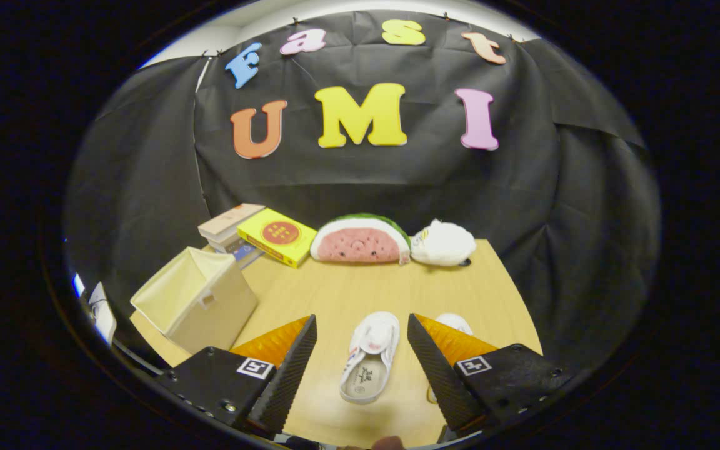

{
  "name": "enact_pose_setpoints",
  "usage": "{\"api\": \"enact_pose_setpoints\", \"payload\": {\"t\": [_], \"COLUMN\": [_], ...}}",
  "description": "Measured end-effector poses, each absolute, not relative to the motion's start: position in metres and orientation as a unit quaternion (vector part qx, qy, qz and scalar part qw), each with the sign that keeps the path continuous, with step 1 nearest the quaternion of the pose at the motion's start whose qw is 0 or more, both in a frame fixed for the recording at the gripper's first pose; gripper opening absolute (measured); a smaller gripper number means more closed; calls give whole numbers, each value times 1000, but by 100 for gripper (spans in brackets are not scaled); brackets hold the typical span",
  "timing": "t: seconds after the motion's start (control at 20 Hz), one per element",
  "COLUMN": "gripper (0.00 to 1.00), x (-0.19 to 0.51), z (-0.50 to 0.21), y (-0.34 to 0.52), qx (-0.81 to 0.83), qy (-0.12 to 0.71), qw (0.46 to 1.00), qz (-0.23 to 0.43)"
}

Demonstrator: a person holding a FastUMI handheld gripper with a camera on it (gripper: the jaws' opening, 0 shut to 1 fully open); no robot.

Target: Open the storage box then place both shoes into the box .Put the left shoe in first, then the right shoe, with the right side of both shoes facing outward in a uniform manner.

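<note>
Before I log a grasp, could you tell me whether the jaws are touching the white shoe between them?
Apart. The gripper view shows bare table beside the shoe within the open gripper.

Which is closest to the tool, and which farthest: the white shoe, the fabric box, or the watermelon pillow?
Seen from the gripper view, with the tool open and holding nothing:
1. White shoe: lies between the fingers, on the table.
2. Fabric box: open, off to the left beyond the left finger.
3. Watermelon pillow: at the table's far edge, against the black cloth.
</note>
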State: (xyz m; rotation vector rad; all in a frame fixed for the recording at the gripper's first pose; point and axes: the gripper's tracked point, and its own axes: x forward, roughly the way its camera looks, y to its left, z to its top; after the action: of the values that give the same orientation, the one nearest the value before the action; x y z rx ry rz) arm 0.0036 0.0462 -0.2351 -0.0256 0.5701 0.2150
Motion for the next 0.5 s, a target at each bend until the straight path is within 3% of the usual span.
{"api": "enact_pose_setpoints", "payload": {"t": [0.5], "gripper": [90], "x": [37], "z": [-379], "y": [21], "qx": [5], "qy": [397], "qw": [912], "qz": [98]}}
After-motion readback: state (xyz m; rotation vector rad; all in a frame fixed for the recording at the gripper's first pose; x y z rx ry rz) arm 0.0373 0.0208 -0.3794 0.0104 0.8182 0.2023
